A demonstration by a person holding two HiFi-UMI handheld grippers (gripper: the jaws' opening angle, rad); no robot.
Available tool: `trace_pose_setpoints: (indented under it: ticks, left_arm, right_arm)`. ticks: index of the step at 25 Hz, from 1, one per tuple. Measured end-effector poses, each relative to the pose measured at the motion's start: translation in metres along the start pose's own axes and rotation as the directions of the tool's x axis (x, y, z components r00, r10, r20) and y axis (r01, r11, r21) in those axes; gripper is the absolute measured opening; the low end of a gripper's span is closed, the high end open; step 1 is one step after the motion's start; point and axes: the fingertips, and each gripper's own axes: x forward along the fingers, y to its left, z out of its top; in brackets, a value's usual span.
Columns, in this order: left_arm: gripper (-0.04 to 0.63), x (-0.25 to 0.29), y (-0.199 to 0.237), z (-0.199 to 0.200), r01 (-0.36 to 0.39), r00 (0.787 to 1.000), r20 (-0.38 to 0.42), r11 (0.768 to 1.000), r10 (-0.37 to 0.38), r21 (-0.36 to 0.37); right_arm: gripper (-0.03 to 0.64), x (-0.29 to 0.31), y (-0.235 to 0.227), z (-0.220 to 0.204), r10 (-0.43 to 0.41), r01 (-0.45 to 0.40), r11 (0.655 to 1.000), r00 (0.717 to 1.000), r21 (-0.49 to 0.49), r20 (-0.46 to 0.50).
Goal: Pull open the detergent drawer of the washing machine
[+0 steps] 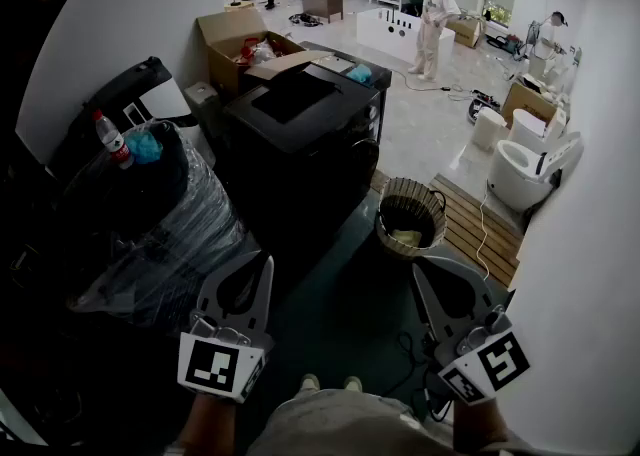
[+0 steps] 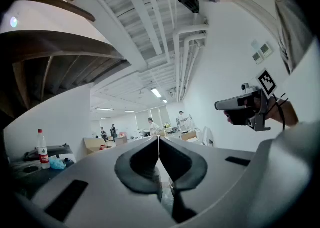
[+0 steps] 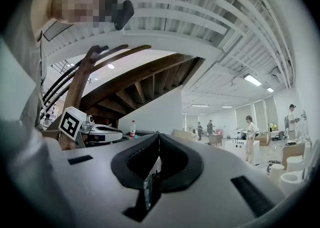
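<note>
A black box-shaped machine [image 1: 300, 114], apparently the washing machine, stands ahead of me in the head view; I cannot make out its detergent drawer. My left gripper [image 1: 265, 260] is held low at the bottom left, well short of the machine, with its jaws shut and nothing between them [image 2: 158, 139]. My right gripper [image 1: 418, 270] hovers at the bottom right over the dark floor, also shut and empty [image 3: 159, 136]. Both point level. Each gripper view shows the other gripper to its side: the right one [image 2: 218, 105] and the left one [image 3: 119, 134].
A plastic-wrapped bundle [image 1: 150, 224] with a bottle [image 1: 112, 139] on top stands left of the machine. A wicker basket [image 1: 410, 214] sits to its right, beside a wooden slat mat [image 1: 480, 234]. An open cardboard box [image 1: 235, 44] is behind. White toilets [image 1: 520, 164] line the right wall. People stand far off.
</note>
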Motion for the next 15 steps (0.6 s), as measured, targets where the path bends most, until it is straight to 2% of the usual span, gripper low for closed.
trace_pose_setpoints:
  ticks: [3,11,14,15]
  left_arm:
    - [0.018,0.001,-0.005,0.000,-0.003,1.000,0.011,0.999,0.002,0.048]
    - [0.018,0.003,-0.027,0.001,-0.018,1.000,0.003,0.999,0.017,0.039]
    - [0.018,0.003,-0.030,0.001,-0.033,0.999,0.017,0.998,0.032,0.053]
    - [0.018,0.003,-0.030,0.000,-0.036,0.999,0.017,0.998,0.036,0.057]
  right_arm:
    - [0.029,-0.007,-0.008,-0.002,-0.007,0.007,1.000,1.000,0.015,0.002]
    - [0.031,-0.021,-0.022,-0.008,0.004,-0.004,0.999,1.000,0.033,-0.002]
    - [0.032,-0.025,-0.024,-0.005,0.017,-0.020,0.996,0.999,0.083,0.038]
    - [0.062,-0.026,-0.026,-0.005,0.016,-0.021,0.994,0.999,0.108,0.046]
